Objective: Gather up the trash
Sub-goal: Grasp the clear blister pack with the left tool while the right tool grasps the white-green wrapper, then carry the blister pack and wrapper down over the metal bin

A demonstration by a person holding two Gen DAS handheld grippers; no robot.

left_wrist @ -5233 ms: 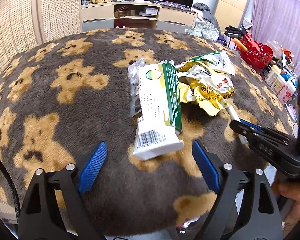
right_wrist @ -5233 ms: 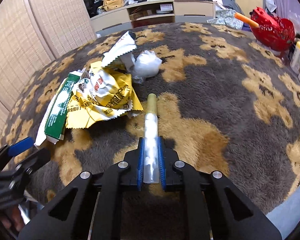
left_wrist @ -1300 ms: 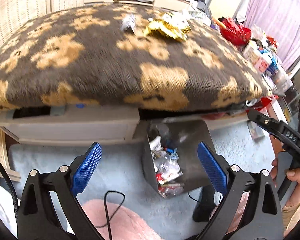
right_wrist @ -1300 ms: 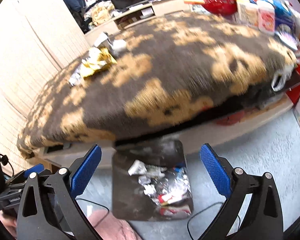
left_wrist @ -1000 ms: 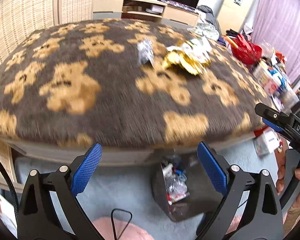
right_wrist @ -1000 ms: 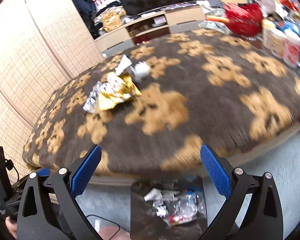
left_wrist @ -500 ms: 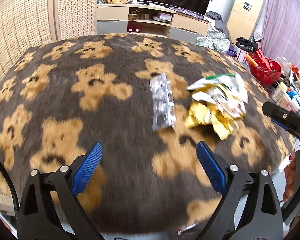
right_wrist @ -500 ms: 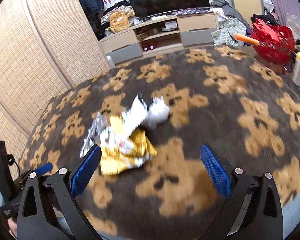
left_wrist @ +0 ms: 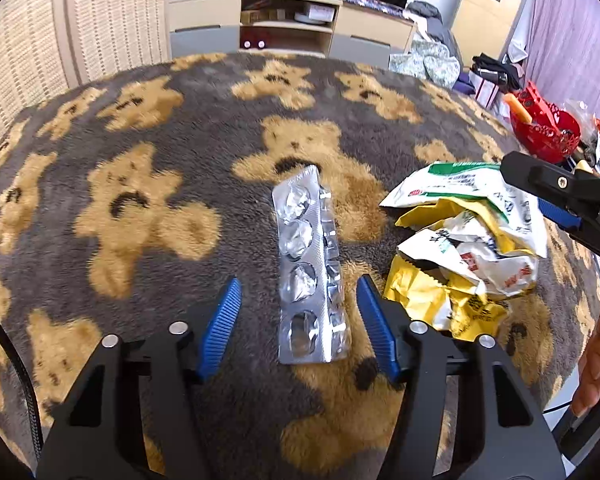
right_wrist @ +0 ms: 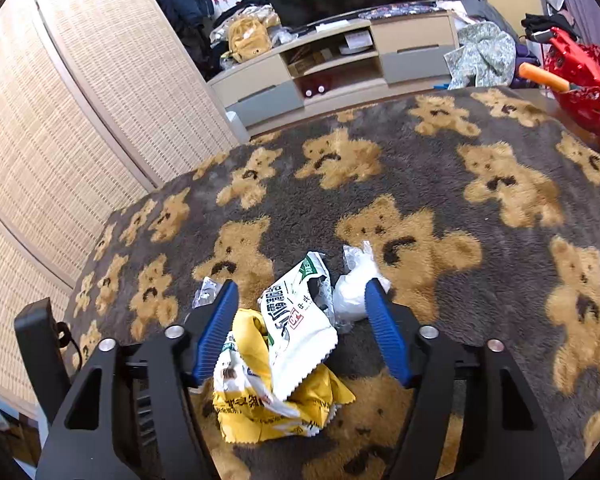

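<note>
Both grippers have swung from the bin back over the worktop (left_wrist: 148, 208), jaws just narrowing, gripping nothing: left gripper (left_wrist: 298, 312) straddles the blister pack (left_wrist: 306, 276), right gripper (right_wrist: 300, 316) the crumpled wrapper (right_wrist: 284, 360).

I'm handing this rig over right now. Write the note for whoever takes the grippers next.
Left gripper: jaws have just been closing around the silver blister pack, pads not yet touching it.
Right gripper: jaws have just been closing around the crumpled yellow-and-white wrapper, no firm grip visible yet.
Both pieces lie on the bear-print blanket. A white wad of plastic sits just past the wrapper, beside the right finger.
Done: nothing is held at this moment.
Left: close on the pack and the wrapper, bin them, then return for the white wad. The bin is not in view now.
</note>
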